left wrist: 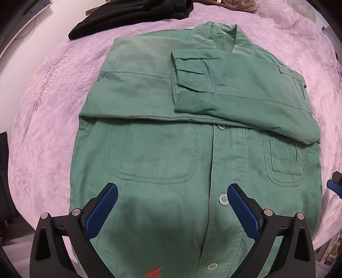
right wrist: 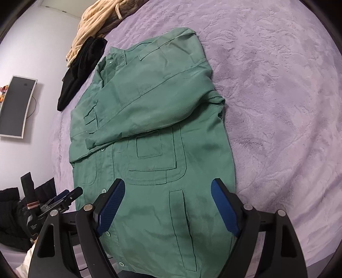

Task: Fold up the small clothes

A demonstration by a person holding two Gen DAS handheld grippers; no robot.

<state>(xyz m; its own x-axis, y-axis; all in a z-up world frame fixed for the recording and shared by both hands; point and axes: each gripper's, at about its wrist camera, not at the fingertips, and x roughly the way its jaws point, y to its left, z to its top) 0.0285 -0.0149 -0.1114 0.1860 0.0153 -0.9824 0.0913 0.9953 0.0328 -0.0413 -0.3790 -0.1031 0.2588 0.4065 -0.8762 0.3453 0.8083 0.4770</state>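
Note:
A green button-up jacket lies flat, front up, on the purple bedspread. Both sleeves are folded across its chest, one over the other. My left gripper is open and empty above the jacket's lower front, near the button placket. My right gripper is open and empty above the jacket's lower right side, over its pockets. The left gripper's tip shows at the left of the right wrist view, and the right gripper's at the right edge of the left wrist view.
A black garment lies at the far end of the bed, with a beige knit garment beyond it. A monitor hangs on the wall to the left. Dark clothing sits off the bed's left side.

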